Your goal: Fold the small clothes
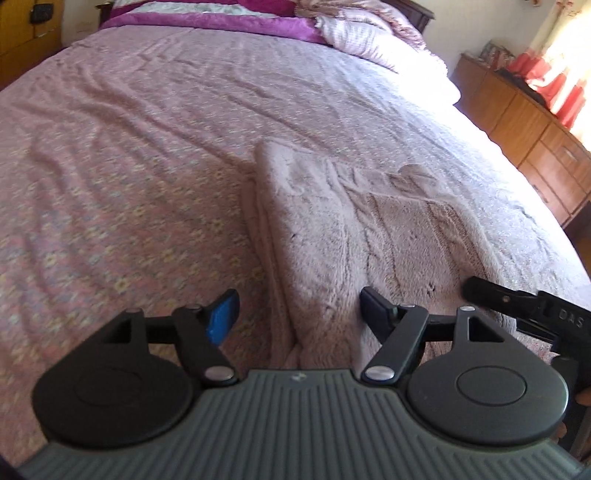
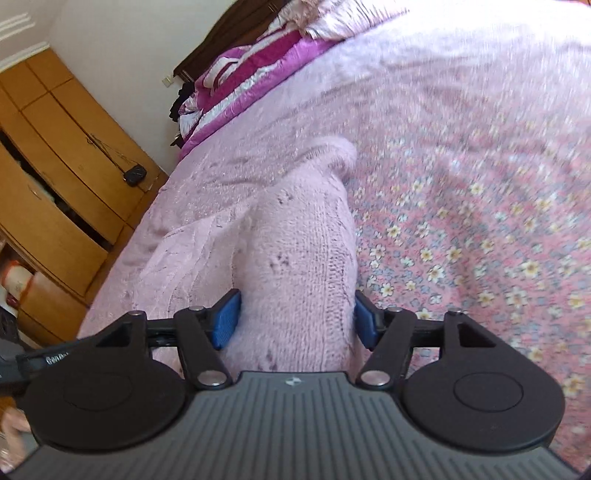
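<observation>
The pink knit sweater [image 1: 369,229] lies partly folded on the bed [image 1: 129,166], on the flowered pink bedsheet [image 2: 480,240], with 1 side already turned over into a long fold running away from the near edge; a purple quilt [image 1: 207,20] is bunched at the head of the bed, and wooden drawers [image 1: 535,140] stand along the side.

The step in hand looks like letting go of a finished fold and setting up the next; to do it well, I would lift both grippers clear without dragging the fluffy knit, check that the folded edge lies straight, then take the near hem at 2 matching points so the next fold lands square.

The left gripper [image 1: 299,314] stands wide open above the sweater's near fold, its blue pads [image 1: 223,317] clear of the cloth; it holds nothing. The right gripper [image 2: 297,319] is also spread wide, with the folded knit between its pads [image 2: 225,321]; the cloth seems to brush them, but I judge it is not pinched.
</observation>
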The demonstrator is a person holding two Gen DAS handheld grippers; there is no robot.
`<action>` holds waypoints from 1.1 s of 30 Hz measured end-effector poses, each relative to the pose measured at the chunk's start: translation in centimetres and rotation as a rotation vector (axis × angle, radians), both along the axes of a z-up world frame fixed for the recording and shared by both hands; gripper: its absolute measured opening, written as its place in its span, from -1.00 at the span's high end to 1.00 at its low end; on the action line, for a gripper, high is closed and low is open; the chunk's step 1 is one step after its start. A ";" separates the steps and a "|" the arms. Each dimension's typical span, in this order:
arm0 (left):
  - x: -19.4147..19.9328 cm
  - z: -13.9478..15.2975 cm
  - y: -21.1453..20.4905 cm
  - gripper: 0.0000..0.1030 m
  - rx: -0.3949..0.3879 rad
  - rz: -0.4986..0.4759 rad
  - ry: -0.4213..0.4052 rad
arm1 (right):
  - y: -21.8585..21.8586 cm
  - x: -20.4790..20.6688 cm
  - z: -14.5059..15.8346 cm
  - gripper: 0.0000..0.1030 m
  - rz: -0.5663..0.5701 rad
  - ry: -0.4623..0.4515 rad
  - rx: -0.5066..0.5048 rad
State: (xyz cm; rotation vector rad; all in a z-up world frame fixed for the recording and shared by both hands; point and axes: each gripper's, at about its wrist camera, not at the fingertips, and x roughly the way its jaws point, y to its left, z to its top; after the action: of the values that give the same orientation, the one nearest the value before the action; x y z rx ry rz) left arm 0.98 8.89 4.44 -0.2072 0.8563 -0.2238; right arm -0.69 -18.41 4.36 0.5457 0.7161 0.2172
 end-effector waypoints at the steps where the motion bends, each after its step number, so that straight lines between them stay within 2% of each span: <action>1: -0.4 0.3 -0.1 -0.44 0.007 0.010 -0.001 | 0.1 -0.5 0.2 -0.40 0.002 -0.009 -0.019; 3: -1.5 0.9 0.0 -0.45 0.025 0.028 -0.012 | 0.4 -1.6 0.8 -0.44 -0.001 -0.031 -0.052; 8: -4.3 1.7 -0.3 -0.76 0.132 0.053 -0.053 | 0.9 -4.3 2.5 -0.57 -0.011 -0.076 -0.122; 10: -5.2 1.5 -0.5 -0.77 0.175 0.074 -0.054 | 1.1 -5.4 2.6 -0.57 -0.012 -0.066 -0.152; 15: -7.0 0.3 -1.5 -0.77 0.188 0.067 -0.026 | 1.8 -7.0 1.2 -0.57 0.001 -0.004 -0.195; 17: -7.5 -0.6 -2.3 -0.77 0.195 0.040 -0.012 | 2.5 -7.7 0.3 -0.57 -0.005 0.028 -0.240; 21: -7.9 -2.3 -3.8 -0.77 0.242 0.045 -0.006 | 3.8 -8.0 -1.4 -0.57 -0.001 0.063 -0.342; 27: -7.7 -3.9 -5.2 -0.77 0.318 0.078 0.005 | 4.4 -7.8 -3.1 -0.57 0.007 0.088 -0.374; 29: -7.5 -4.4 -5.4 -0.77 0.333 0.089 0.011 | 4.6 -7.5 -3.5 -0.66 0.017 0.084 -0.376; 33: -7.2 -5.0 -5.1 -0.77 0.312 0.102 0.033 | 5.2 -7.3 -3.9 -0.75 0.022 0.082 -0.393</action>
State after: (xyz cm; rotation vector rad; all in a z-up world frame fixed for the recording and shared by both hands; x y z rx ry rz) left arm -6.21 3.75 -0.59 0.0372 0.8993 0.0099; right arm -8.03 -13.21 0.49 0.1731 0.8201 0.0707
